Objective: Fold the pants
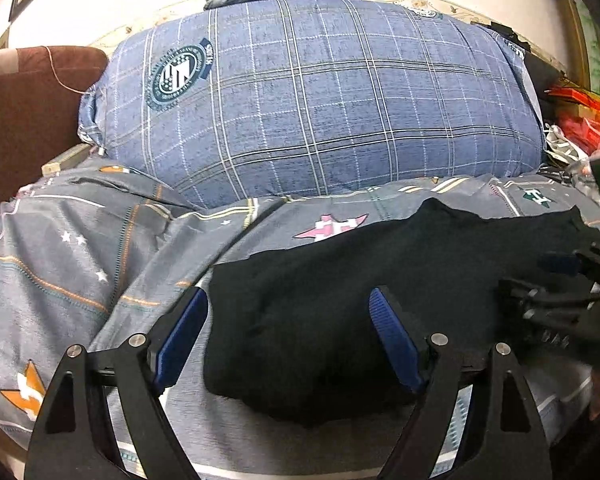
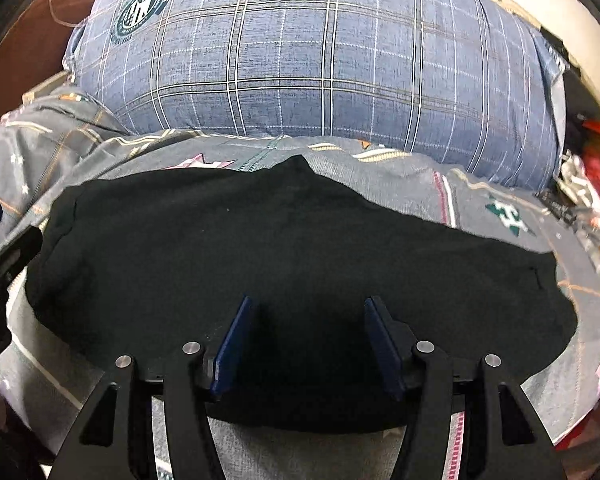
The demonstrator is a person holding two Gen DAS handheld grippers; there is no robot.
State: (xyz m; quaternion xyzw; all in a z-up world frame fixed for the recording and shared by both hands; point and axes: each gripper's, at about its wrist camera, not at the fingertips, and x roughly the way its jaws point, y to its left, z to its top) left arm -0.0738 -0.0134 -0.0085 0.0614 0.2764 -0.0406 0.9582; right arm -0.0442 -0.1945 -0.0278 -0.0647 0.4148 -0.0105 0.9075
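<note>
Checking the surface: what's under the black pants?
The black pants lie on a grey patterned bedsheet, which shows around their edges. What lies beneath the sheet, or between the pants' folded layers, is hidden.

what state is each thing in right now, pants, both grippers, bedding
black pants: folded into a compact bundle, lying flat on the bed sheet, held by neither gripper
left gripper: open, fingers apart over the bundle's left end
right gripper: open, fingers apart over the bundle's near edge
bed sheet: spread out, wrinkled at the left
plaid pillow: plump, resting behind the pants
</note>
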